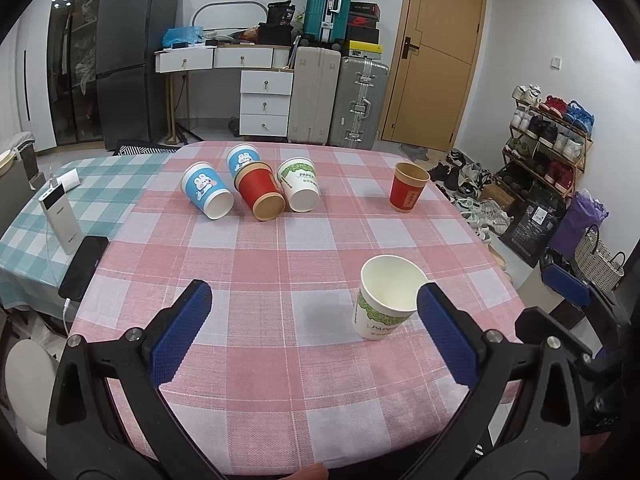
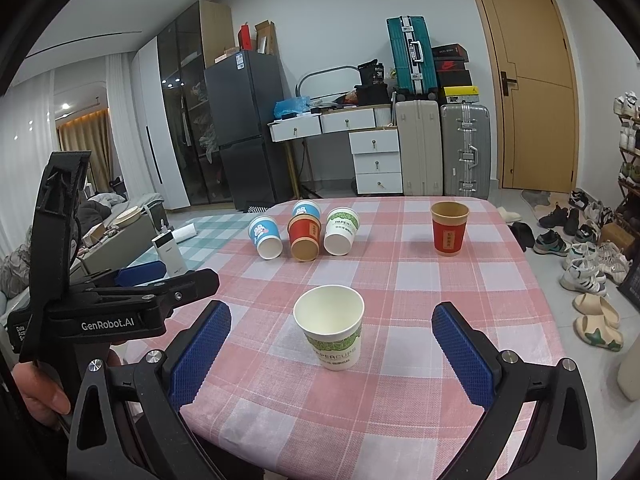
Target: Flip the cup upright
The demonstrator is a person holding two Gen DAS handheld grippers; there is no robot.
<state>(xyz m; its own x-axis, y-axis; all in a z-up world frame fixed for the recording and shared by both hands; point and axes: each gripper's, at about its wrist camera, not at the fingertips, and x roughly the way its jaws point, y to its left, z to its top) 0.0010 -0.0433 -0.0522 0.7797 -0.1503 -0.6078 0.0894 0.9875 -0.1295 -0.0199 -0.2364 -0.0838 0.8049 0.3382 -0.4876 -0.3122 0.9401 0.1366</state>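
White walls, wooden door [image 2: 524,80], dark fridge [image 2: 250,128], white drawer desk [image 2: 360,140], stacked suitcases [image 2: 440,120], shoe rack [image 1: 548,140].

- Both wrist cameras are looking forward from the near edge of the bench [image 1: 280,240], angled slightly downward.
- Both are sharing the cups, suitcases [image 2: 440,148] and door [image 1: 436,52].

Left gripper [image 1: 314,312] open, white cup [image 1: 386,298] upright, tablecloth [image 1: 280,264]
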